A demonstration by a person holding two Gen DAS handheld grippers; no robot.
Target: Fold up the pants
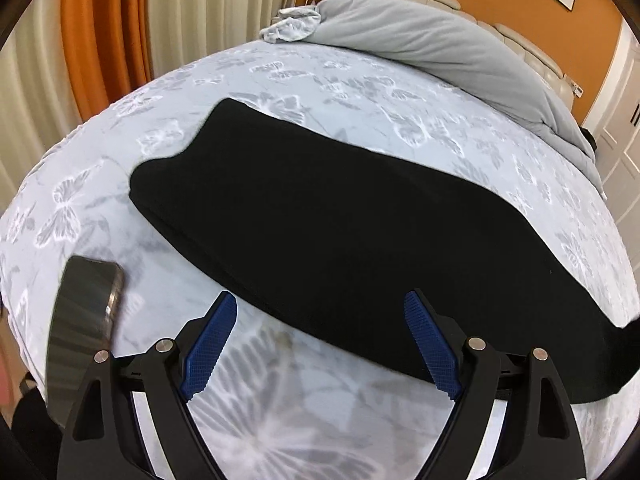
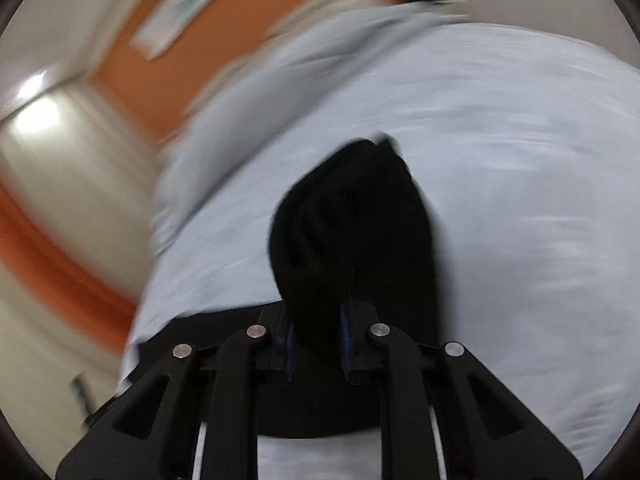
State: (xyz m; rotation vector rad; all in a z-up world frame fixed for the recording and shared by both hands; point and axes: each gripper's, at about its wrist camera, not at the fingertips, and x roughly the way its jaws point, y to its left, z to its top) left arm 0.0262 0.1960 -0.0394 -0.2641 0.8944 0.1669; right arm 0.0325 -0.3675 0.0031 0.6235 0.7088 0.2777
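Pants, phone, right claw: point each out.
pants (image 1: 320, 220), left wrist view, middle of black fabric
phone (image 1: 84, 312), left wrist view, dark back face
right claw (image 2: 318, 344), right wrist view, between its fingertips

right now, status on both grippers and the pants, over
Left gripper open, hovering at near edge of black pants. Right gripper shut on bunched pants fabric, view blurred. Phone on bed left of the pants, apart from them.

Bare bed (image 1: 280, 412) is seen along the near edge, between the black pants (image 1: 340, 216) and a phone (image 1: 86, 312) at the near left corner. The far edge is blocked by a grey duvet (image 1: 432, 44) and a crumpled cloth (image 1: 292, 26).
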